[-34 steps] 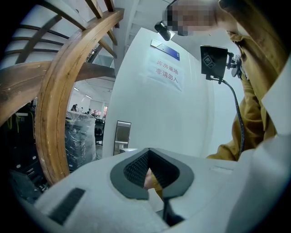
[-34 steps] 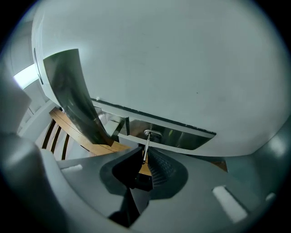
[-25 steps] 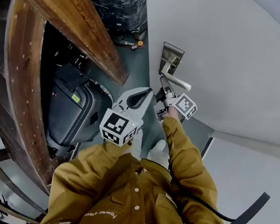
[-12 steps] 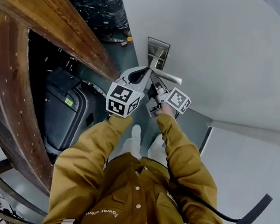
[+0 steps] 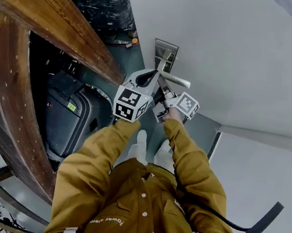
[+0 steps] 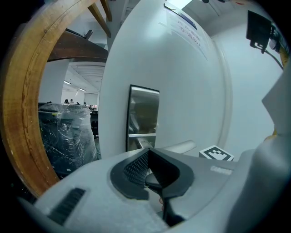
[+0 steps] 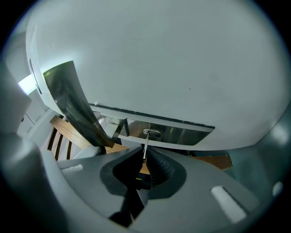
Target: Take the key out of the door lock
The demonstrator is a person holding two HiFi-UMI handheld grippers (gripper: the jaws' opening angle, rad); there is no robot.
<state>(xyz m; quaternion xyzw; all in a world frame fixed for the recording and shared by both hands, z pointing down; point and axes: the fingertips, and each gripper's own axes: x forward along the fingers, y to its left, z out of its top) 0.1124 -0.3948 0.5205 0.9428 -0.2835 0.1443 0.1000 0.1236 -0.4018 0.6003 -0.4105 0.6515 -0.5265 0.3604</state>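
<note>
right tool (image 7: 144, 160) just been closing, pinching slim silver key (image 7: 145, 144) in brushed-steel door lock (image 7: 175, 133); pulling off-axis is risking binding or slipping; left tool (image 6: 149, 157) pressed together

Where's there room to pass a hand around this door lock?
Free: bare white door beyond the tip of the silver lever handle. Crowded: at the steel lock plate the left gripper and right gripper meet, the right's jaws just closing on the metal key. A brown wooden beam hems the other side.
</note>
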